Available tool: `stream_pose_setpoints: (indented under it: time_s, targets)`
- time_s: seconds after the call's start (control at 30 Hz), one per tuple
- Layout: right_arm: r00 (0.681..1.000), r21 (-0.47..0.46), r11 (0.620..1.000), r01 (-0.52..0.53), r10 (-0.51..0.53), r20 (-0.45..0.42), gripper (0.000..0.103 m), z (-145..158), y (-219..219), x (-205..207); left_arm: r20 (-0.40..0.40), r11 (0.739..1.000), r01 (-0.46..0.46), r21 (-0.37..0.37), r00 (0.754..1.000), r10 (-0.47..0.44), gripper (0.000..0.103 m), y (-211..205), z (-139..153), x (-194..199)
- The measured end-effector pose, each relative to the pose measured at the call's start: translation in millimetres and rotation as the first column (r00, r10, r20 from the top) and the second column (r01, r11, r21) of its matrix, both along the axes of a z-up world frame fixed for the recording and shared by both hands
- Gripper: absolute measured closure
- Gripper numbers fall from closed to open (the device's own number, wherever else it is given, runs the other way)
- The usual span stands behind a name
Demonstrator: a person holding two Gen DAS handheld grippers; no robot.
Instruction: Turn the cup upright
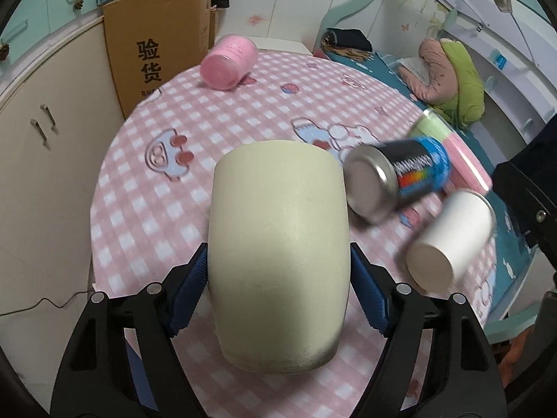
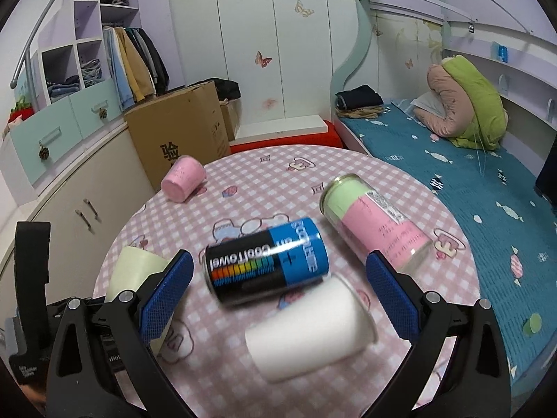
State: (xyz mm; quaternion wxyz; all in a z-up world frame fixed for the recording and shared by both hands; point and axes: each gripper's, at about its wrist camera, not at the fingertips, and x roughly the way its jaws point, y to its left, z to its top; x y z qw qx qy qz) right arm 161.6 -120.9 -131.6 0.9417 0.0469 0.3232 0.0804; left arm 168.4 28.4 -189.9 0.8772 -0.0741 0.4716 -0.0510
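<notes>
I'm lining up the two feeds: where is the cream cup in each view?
Left wrist: cream cup fills the centre, gripped between the left tool's fingers.
Right wrist: cream cup at lower left, partly behind the right tool's finger.
Shared landmark: black-and-blue can, lying on its side.

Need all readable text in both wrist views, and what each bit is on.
"验货": cardboard box, large black characters; smaller print below is cut off.
"cool towel" (roughly, blurred, upside down): black-and-blue can, lying on its side.
Vertical white lettering on the can's blue band: too blurred to read.
Barcode label and pink print on the green-and-pink can: too small.
Print on the pink cup: illegible.
Cream cup and white paper cup: no text.
</notes>
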Motion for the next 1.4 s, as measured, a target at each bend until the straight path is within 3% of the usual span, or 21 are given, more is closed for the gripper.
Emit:
stream_pose_setpoints:
  time_s: [0.3,0.47,0.6,0.8,1.07,1.4]
  targets:
    - [1.000,-0.024,1.000,0.009,-0.010,-0.012,0.007,-2,-1,-20,0.009,1.000,0.025,0.013,1.000,-0.025,0.022,-16,-1,0]
    - [1.000,-0.011,1.000,0.010,-0.010,-0.026,0.007,-5,0,-22,0.056,1.000,0.021,0.015,0.998,-0.022,0.014,-13,11,-8]
    - [1.000,-0.004,1.000,0.005,-0.005,-0.012,0.007,0,5,-26,0.088,0.999,0.025,0.025,0.996,-0.027,0.013,-10,22,-18]
    - [1.000,0.006,1.000,-0.014,0.014,0.022,0.007,15,14,-35,0.168,0.998,-0.023,0.059,0.986,0.013,0.012,9,44,-40]
    - [0.998,0.001,0.998,-0.059,0.059,0.026,0.007,23,43,-39,0.261,0.978,-0.154,0.140,0.959,0.114,0.012,57,61,-65]
    - [0.987,0.021,0.992,-0.127,0.129,-0.094,0.007,0,90,-20,0.233,0.969,-0.220,0.108,0.954,0.191,0.012,106,49,-66]
